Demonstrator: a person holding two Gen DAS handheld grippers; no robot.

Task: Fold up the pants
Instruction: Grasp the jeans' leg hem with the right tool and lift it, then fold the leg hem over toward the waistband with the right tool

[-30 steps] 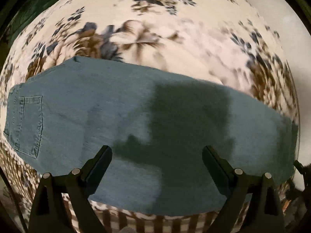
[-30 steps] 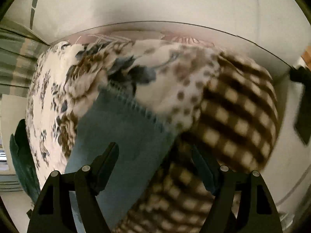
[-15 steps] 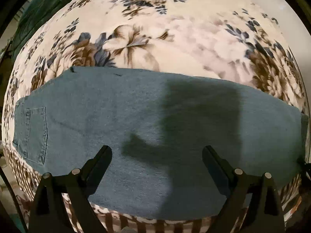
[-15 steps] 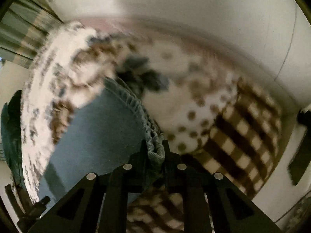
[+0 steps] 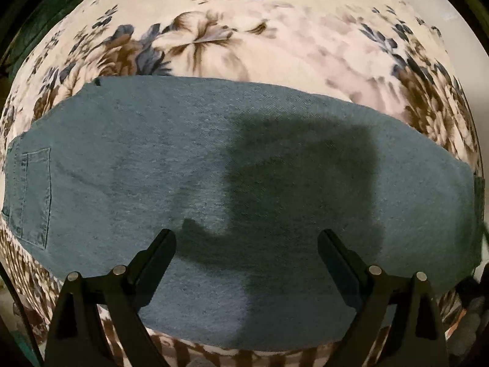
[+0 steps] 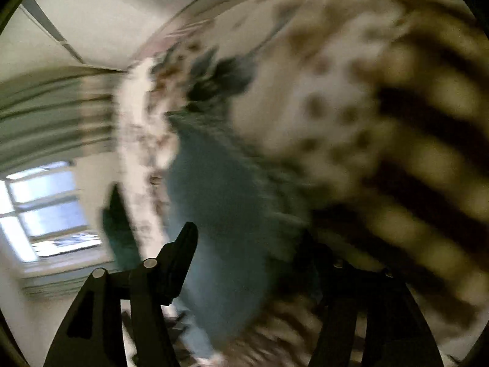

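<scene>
Blue denim pants (image 5: 214, 168) lie flat and folded lengthwise across a floral blanket (image 5: 275, 36), the back pocket (image 5: 33, 195) at the left end. My left gripper (image 5: 246, 238) hangs open straight above the pants' near edge, casting a shadow on the denim, with nothing between its fingers. The right wrist view is heavily blurred. In it, the pants (image 6: 214, 189) run away from my right gripper (image 6: 249, 244), whose jaws are opening. The hem end of the denim lies between the spread fingers, and no pad presses on it.
The blanket (image 6: 351, 116) turns to a brown check pattern (image 6: 428, 168) at the right end of the bed. A dark green cloth (image 5: 45, 9) lies off the bed's far left. A window (image 6: 45, 208) and striped curtain (image 6: 39, 116) stand beyond.
Half a second ago the right gripper was shut on the pants' hem; its fingers have now spread apart and its view has swung and tilted. The left gripper sank slightly toward the denim.
</scene>
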